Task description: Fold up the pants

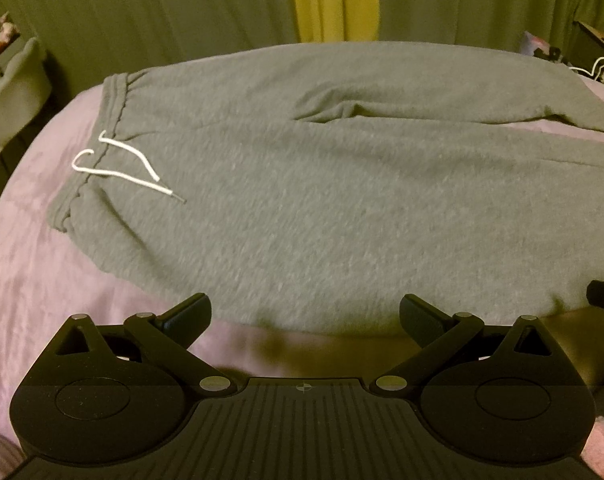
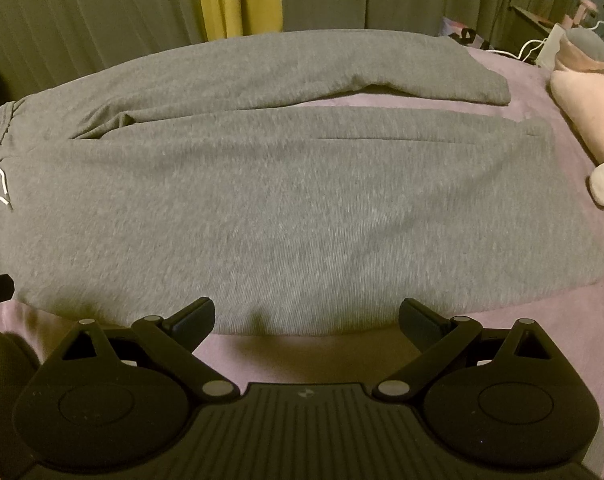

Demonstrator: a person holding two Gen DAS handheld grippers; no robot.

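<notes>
Grey sweatpants (image 1: 322, 184) lie flat on a pink bedsheet (image 1: 29, 248), waistband to the left with a white drawstring (image 1: 121, 164), legs running right. In the right wrist view the pants (image 2: 302, 208) show both legs, the far leg (image 2: 342, 76) angled away from the near one. My left gripper (image 1: 305, 314) is open and empty, just short of the pants' near edge by the hip. My right gripper (image 2: 306, 316) is open and empty at the near edge of the near leg.
Grey-green curtains (image 1: 181, 8) with a yellow strip (image 1: 334, 0) hang behind the bed. A pink plush toy (image 2: 590, 100) and white cables (image 2: 534, 46) sit at the right. A pale cushion (image 1: 17, 92) is at far left.
</notes>
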